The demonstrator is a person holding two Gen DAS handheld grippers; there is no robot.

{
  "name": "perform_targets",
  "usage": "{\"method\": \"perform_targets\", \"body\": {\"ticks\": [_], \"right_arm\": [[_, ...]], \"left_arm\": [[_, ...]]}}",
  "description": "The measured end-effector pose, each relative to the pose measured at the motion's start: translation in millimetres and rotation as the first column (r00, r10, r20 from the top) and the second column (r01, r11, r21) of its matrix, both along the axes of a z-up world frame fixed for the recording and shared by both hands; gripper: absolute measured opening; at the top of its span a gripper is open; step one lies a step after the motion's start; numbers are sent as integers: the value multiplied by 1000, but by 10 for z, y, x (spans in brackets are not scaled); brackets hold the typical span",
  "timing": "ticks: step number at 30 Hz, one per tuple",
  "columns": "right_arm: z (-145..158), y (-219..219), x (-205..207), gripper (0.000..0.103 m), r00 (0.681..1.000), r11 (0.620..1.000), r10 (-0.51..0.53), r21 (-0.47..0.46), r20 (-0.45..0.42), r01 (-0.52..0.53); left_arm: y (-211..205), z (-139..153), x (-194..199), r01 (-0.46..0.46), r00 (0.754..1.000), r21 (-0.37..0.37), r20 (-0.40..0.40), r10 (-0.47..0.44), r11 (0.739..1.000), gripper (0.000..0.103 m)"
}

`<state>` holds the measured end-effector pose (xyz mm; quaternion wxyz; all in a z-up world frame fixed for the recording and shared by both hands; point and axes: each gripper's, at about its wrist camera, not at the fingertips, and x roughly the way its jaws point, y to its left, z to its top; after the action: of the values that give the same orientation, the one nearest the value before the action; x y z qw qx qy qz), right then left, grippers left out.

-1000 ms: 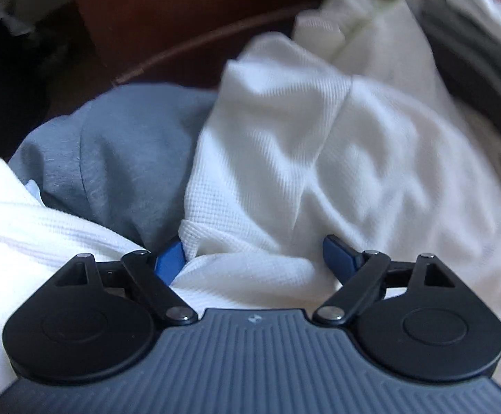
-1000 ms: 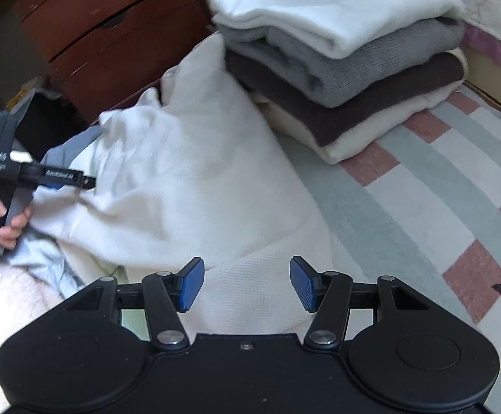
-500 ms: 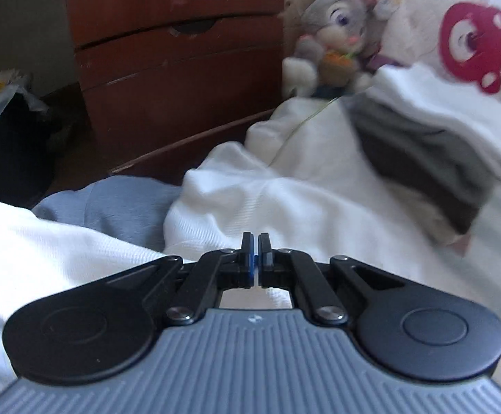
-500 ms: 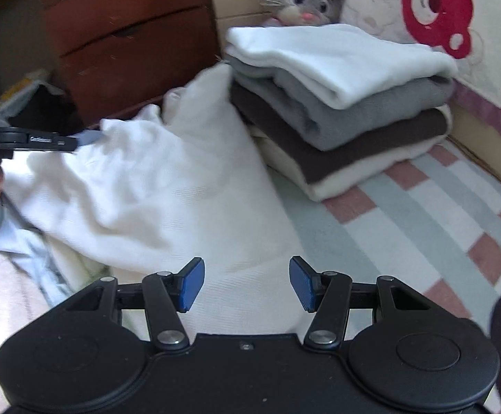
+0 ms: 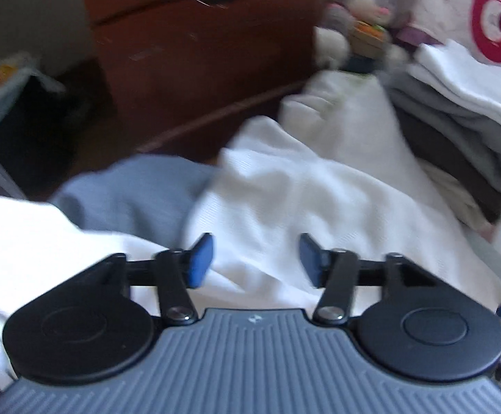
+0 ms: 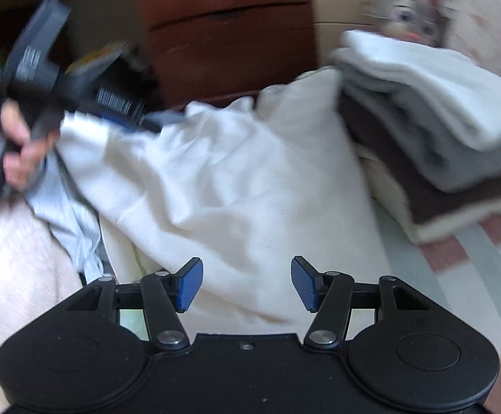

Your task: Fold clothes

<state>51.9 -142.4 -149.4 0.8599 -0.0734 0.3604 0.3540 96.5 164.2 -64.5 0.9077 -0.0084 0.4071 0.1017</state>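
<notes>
White waffle-knit garment [image 6: 236, 179]; beside it, a pale blue-grey garment [image 5: 136, 189]. Past it, a stack [image 6: 433, 145] (white over grey, dark brown, cream) on a pink-and-grey checked cover [image 6: 471, 252]. Reddish-brown dresser [image 5: 198, 34] behind.

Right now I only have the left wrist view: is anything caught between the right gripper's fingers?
Observer: No. The right gripper is opening its fingers with nothing between them. The white garment lies beyond them, not pinched.
Operator: Is there bare surface to spread it on?
Observer: Yes, the striped mat shows bare to the right of the garment, in front of the folded stack.
Operator: And on the garment's left side?
Observer: Pink fuzzy fabric lies there, just past a crumpled light blue garment.
</notes>
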Motion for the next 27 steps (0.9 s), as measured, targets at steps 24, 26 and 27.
{"method": "perform_targets", "body": {"ticks": [24,26,27], "right_arm": [[-529,761,-23,71,984,975,44,-223,173,-5],[-496,700,-62,69,982,985,30,-170,185,1],[-483,677,-84,60,979,988,30,-153,203,2]], "left_arm": [[198,-564,78,127,959,-623,-122,-256,772,8],[168,-612,76,104,958,-698,-120,-259,708,8],[161,-645,81,85,958,-739,-124,-259,668,8]]}}
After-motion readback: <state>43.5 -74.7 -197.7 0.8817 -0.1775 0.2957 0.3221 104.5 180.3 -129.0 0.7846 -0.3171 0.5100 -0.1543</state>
